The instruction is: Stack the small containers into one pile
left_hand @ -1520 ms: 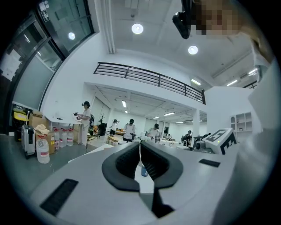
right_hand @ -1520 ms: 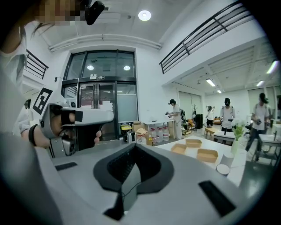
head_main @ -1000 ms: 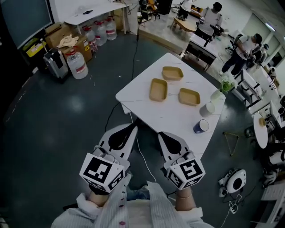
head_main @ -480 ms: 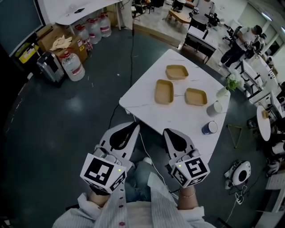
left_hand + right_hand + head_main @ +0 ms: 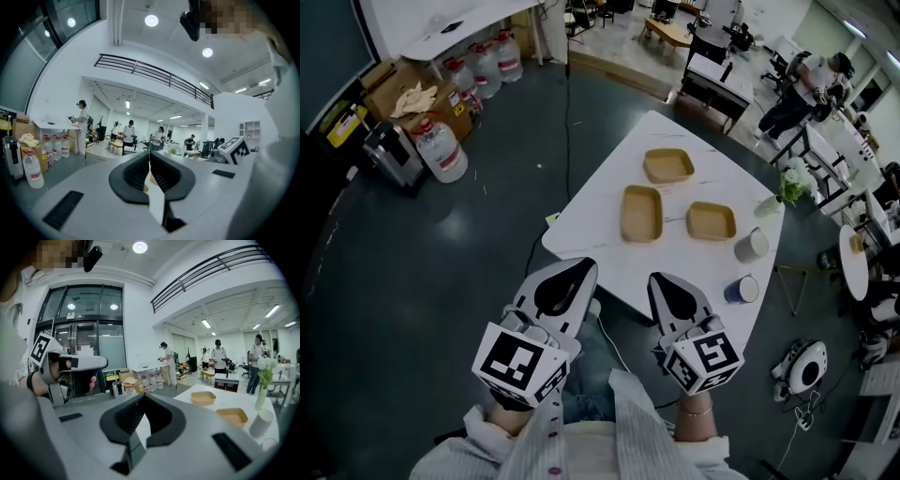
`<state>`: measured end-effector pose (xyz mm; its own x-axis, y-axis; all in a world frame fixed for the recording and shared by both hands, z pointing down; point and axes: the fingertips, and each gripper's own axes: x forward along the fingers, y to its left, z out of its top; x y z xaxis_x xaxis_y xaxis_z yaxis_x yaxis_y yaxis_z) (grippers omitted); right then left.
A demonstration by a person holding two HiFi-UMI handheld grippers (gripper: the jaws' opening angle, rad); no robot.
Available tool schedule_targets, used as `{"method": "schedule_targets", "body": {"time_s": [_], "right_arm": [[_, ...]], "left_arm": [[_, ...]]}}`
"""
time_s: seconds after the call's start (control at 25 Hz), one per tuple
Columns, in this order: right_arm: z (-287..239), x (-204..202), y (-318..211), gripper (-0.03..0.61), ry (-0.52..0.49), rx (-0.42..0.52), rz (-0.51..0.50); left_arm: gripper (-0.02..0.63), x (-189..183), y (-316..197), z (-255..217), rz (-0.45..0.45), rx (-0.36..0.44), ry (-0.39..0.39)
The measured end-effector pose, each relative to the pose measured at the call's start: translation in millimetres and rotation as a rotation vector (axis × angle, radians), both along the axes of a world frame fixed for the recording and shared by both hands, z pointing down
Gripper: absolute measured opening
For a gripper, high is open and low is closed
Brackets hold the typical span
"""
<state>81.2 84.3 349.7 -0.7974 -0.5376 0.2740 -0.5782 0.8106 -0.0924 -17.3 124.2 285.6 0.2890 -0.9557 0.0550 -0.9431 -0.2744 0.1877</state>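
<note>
- Grippers are hanging side by side at 6 o'clock in the head view, short of the table. The left gripper and the right gripper are each showing jaws pressed together with nothing between them.
- The nearest container is sitting at 11 o'clock from the right gripper and between 1 and 2 o'clock from the left, with its long axis running 12 to 6, away from the person.
- The right-hand container is lying at 1 o'clock from the right gripper, with its long axis running roughly 9 to 3. The right gripper is looking like the nearer one for it.
- The farthest container is resting at 12 o'clock, apart from both others, so no pile is forming yet.
- A blue cup at 3 o'clock and a white cup at 2 o'clock are flanking the right gripper's likely path.
</note>
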Motion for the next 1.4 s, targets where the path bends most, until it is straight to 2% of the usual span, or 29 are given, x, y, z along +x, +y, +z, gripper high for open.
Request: {"method": "schedule_targets", "body": {"time_s": [0.44,0.8,1.08,1.4], "right_arm": [[-9,-34,-125,0.011,-0.013,-0.012,0.056],[-11,-19,-198,0.011,0.005,-0.029,0.165],[-7,13,-231,0.011,0.027,-0.046,0.265],[-6,33,-241,0.011,0.037,-0.058,0.364]], "left_arm": [[0.023,-28,-135,-14,0.084,-0.001,-0.022],[0.023,-16,-225,-18,0.208,-0.012,-0.022],[0.023,5,-265,-13,0.294,-0.028,-0.021],[0.023,16,-282,-3,0.377,-0.063,-0.029]]}}
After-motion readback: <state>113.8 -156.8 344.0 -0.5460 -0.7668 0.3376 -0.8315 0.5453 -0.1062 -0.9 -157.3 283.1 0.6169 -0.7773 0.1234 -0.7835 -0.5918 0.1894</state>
